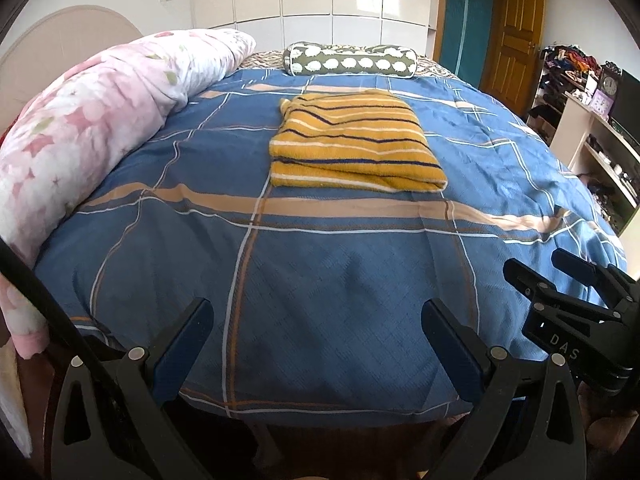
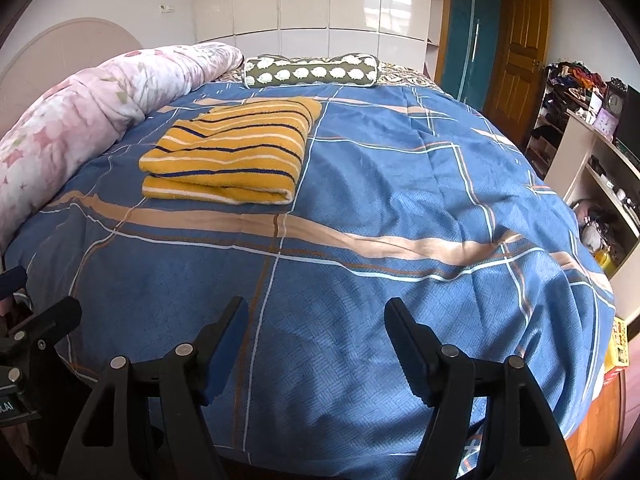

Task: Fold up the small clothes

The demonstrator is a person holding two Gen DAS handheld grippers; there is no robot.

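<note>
The sweater point(image 1: 352, 144) lay folded on the bed point(image 1: 320, 280), a yellow bundle with dark and white stripes, roughly rectangular. Its long axis ran left to right across the bed, and its stripes ran the same way. The thick folded edge faced the near side, showing two stacked layers; the far edge was thinner and a little rumpled at its left corner. From the right wrist view the sweater point(image 2: 232, 156) sat to the left of centre, near the pink quilt point(image 2: 80, 108) but apart from it, and well short of the bolster point(image 2: 312, 70) at the far end.

The left claw point(image 1: 316, 344) hung wide open over the near edge of the bed, its fingers point(image 1: 188, 340) spread far apart with only the blue cover between them. It held nothing and touched nothing.

The right claw point(image 2: 316, 344) was likewise open, somewhat less wide, above the near part of the bed and gripping nothing. Both claws were well apart from the sweater. In the left wrist view the right claw point(image 1: 560, 276) showed at the near right, beside the bed's edge.
</note>
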